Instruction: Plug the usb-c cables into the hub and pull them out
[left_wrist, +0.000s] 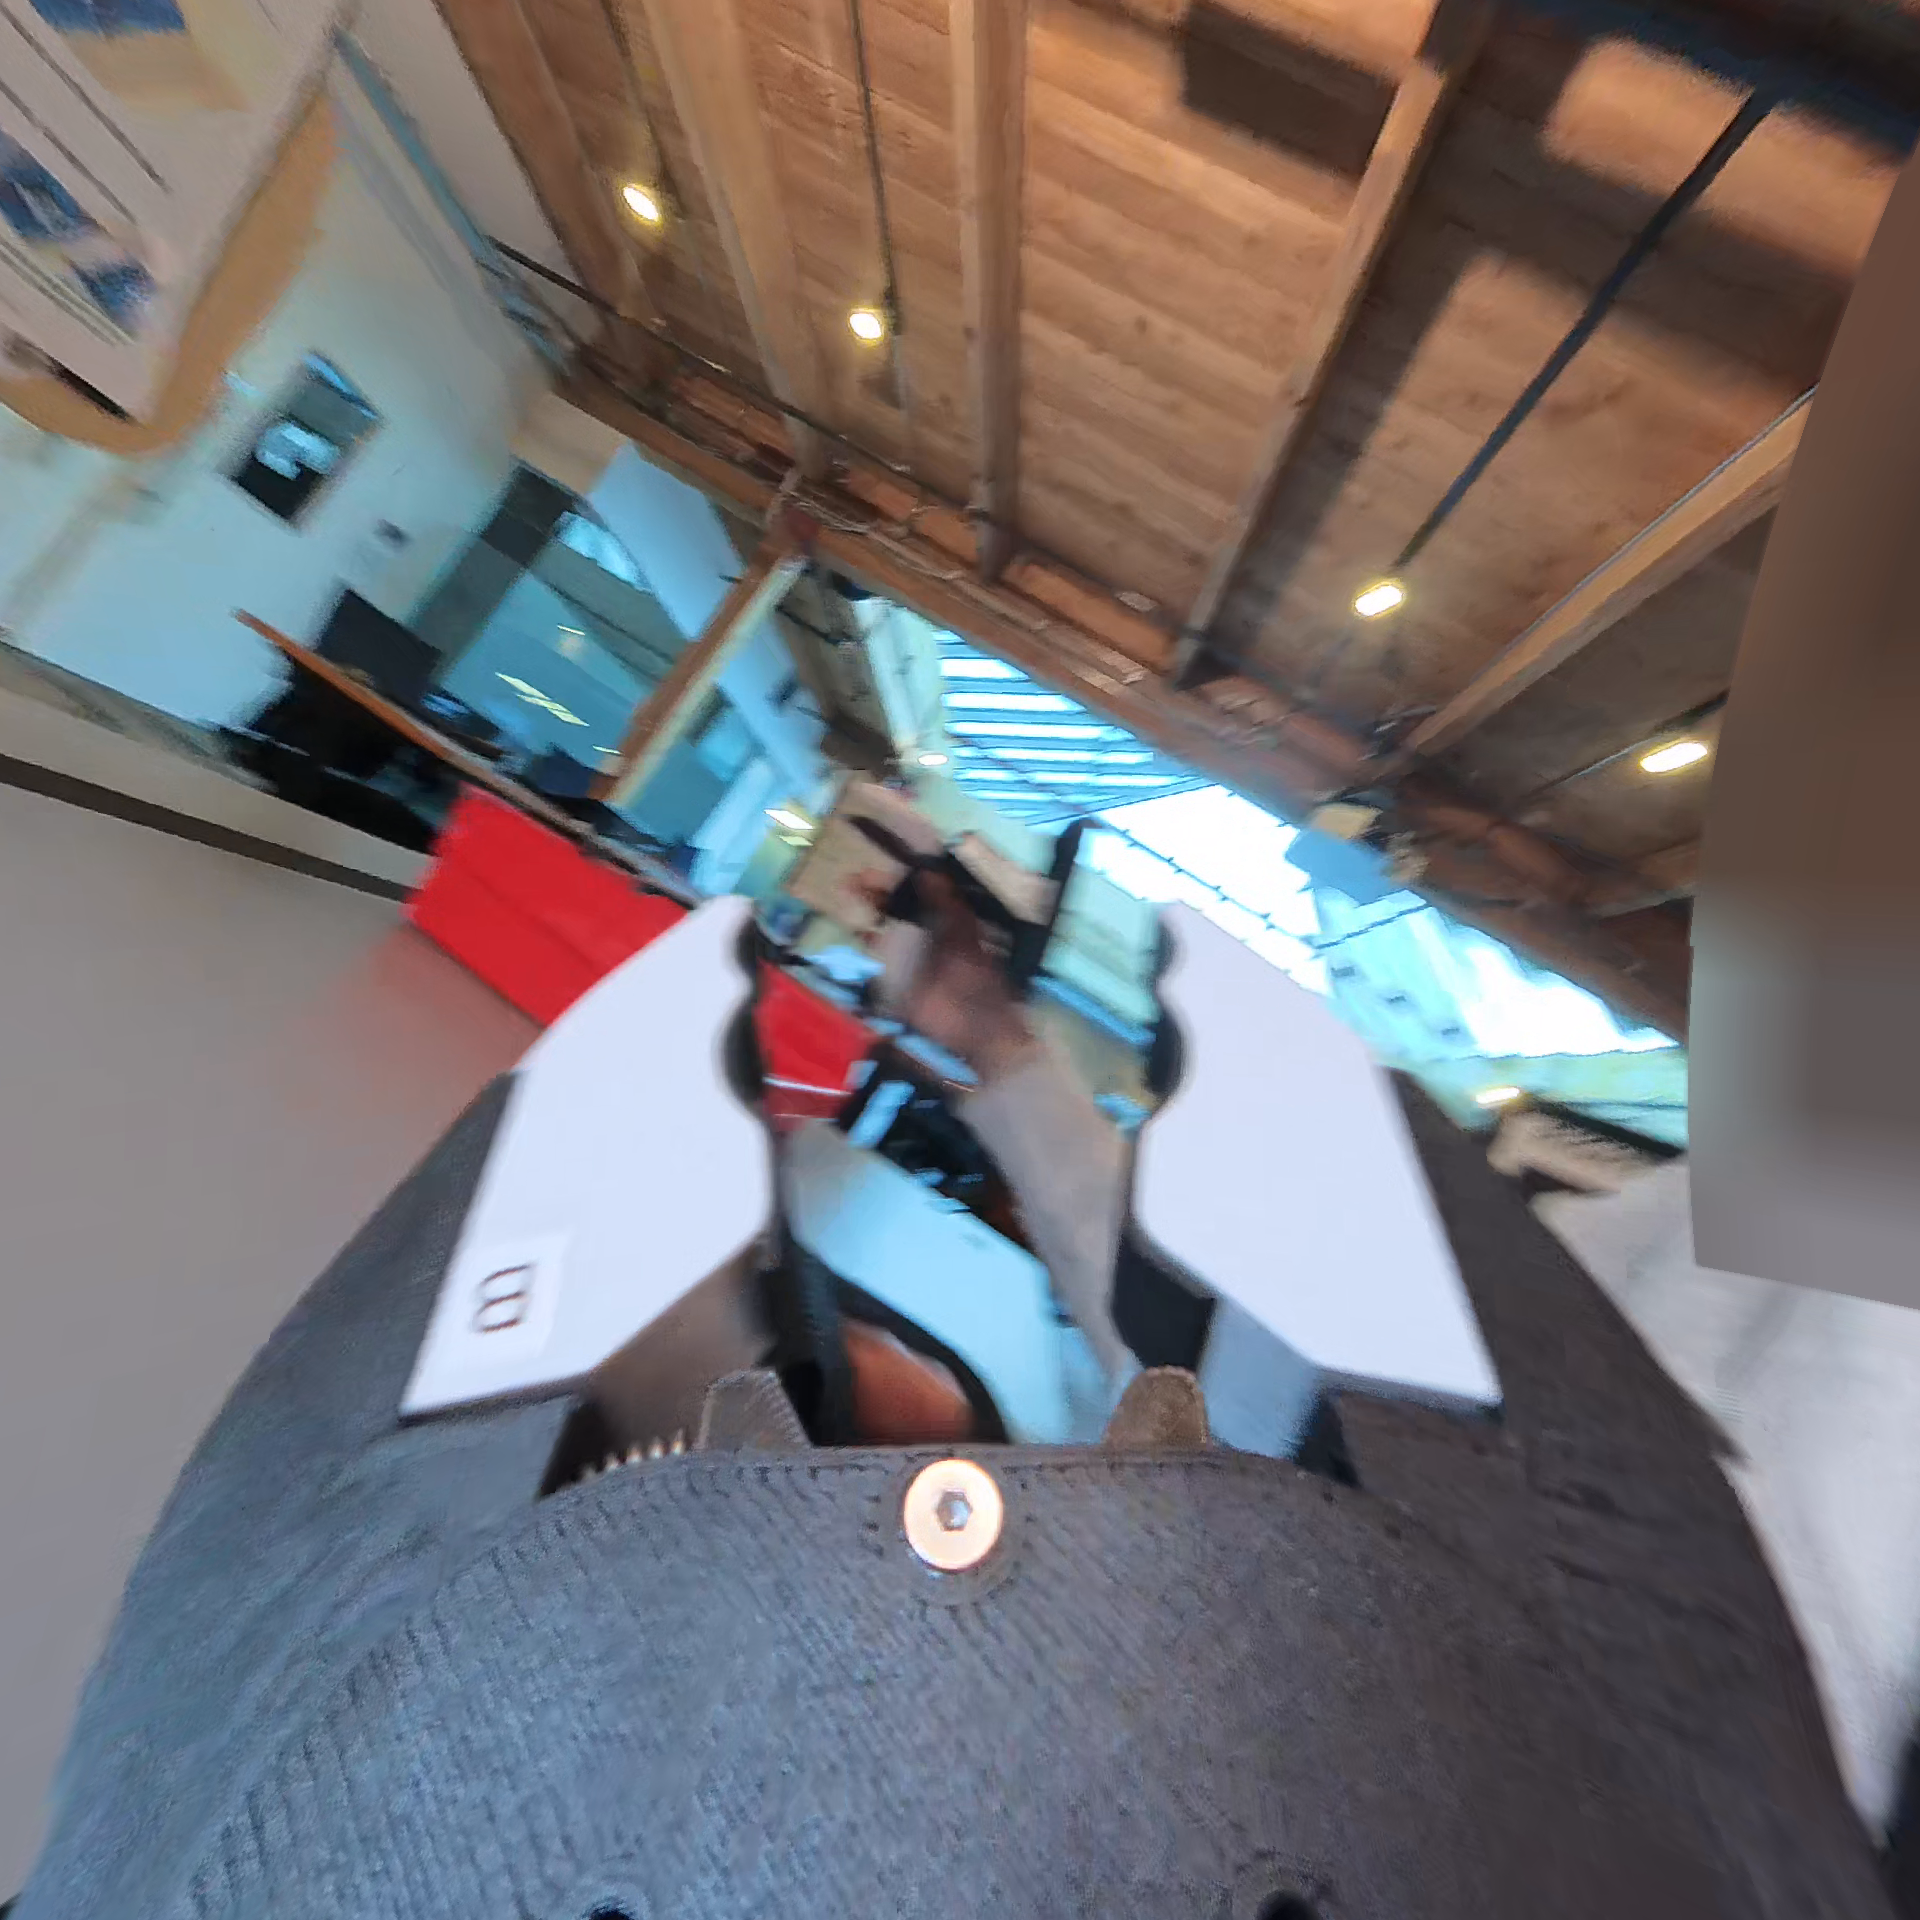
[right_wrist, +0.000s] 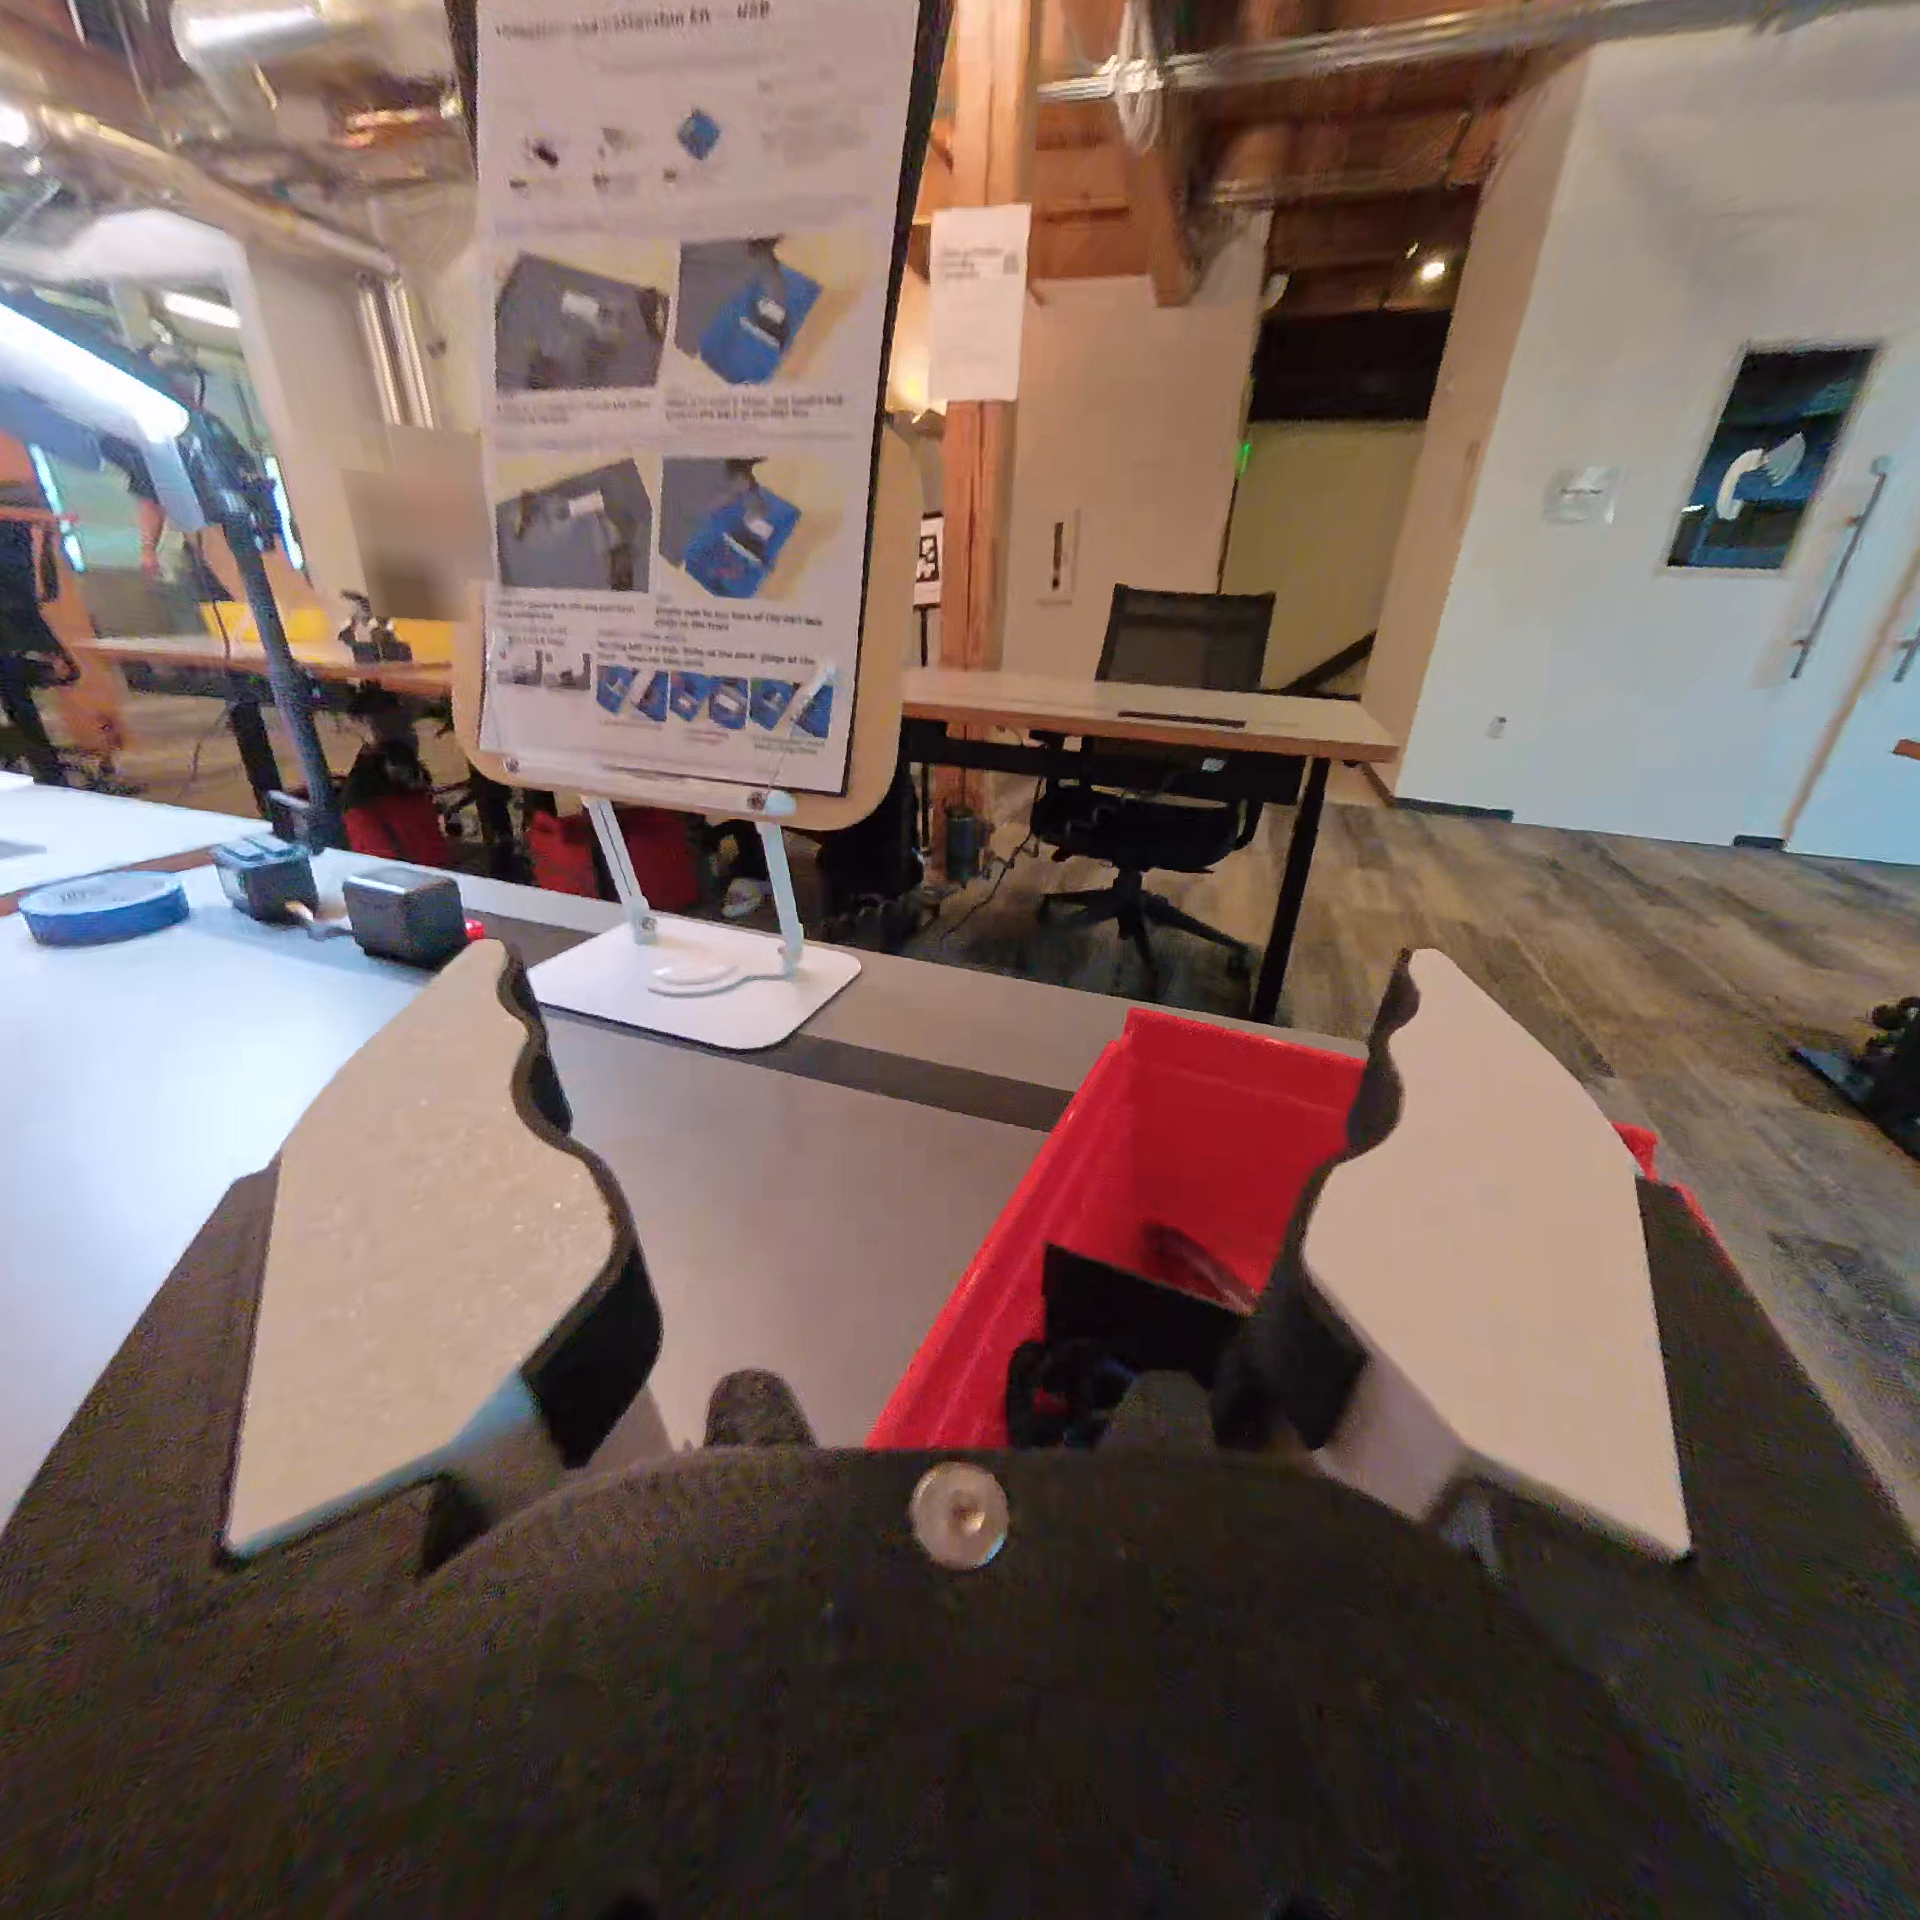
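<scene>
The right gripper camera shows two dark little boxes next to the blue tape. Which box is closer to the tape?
The smaller box, the left one, is closer to the blue tape. The bigger dark box lies farther right, toward the white stand.

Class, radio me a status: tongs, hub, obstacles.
Left tongs open, tilted at ceiling, blurred. Right tongs open, empty, over table. Hub, cables unseen. Red bin ahead.

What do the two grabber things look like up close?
Both look alike. The left gripper and the right gripper each have a rough, dark grey body and one shiny silver screw in the middle. Their flat fingers are pale grey-white with wavy black inner edges. The left one carries a small white sticker.
</scene>
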